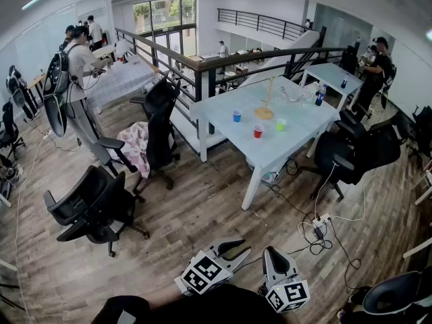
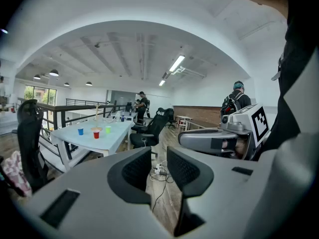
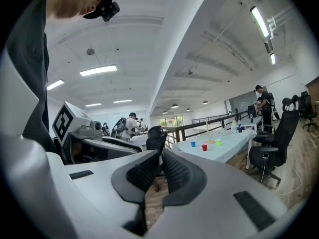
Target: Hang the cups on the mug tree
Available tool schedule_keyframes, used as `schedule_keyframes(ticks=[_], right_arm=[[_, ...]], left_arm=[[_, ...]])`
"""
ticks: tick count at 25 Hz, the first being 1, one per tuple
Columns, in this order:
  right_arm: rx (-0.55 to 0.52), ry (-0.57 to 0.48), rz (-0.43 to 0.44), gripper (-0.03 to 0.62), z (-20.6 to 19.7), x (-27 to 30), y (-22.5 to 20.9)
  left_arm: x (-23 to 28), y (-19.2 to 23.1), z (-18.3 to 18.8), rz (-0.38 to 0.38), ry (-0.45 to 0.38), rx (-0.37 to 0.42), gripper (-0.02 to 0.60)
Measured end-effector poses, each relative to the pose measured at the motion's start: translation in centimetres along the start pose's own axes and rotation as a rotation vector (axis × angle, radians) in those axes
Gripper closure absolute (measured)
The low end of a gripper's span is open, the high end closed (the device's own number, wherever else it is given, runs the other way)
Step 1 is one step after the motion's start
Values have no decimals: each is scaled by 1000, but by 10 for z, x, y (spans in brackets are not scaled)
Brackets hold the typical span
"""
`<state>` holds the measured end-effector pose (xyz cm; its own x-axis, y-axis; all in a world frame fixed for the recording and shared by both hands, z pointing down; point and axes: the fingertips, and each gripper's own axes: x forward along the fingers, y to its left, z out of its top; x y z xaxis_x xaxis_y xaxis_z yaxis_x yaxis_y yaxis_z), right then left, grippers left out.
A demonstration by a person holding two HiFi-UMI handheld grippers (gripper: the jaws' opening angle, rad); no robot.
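The left gripper (image 2: 158, 169) holds its jaws slightly apart with nothing between them. The right gripper (image 3: 160, 170) has its jaws pressed together, also empty. Well beyond both, on the pale table (image 1: 300, 140), three cups stand near one wooden mug tree (image 1: 265, 111): a blue cup (image 1: 237, 115), a red cup (image 1: 258, 131) and a green cup (image 1: 281, 124).

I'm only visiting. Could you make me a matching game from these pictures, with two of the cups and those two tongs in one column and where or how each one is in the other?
Things:
1. blue cup
2. red cup
3. left tongs
4. right tongs

Place or state:
A. closed together
B. left of the mug tree in the head view
C. slightly apart, nothing between
D. the cup closest to the camera in the head view

Pairs: 1-B, 2-D, 3-C, 4-A
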<state>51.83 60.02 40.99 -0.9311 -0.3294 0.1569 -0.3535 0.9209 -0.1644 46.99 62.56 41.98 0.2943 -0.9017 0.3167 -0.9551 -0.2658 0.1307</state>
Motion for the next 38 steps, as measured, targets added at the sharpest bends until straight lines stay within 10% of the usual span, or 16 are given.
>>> schedule_keyframes(ticks=[38], right_arm=[[66, 154, -125, 545, -3, 272, 59]], left_arm=[[-36, 283, 4, -144, 37, -98, 474]])
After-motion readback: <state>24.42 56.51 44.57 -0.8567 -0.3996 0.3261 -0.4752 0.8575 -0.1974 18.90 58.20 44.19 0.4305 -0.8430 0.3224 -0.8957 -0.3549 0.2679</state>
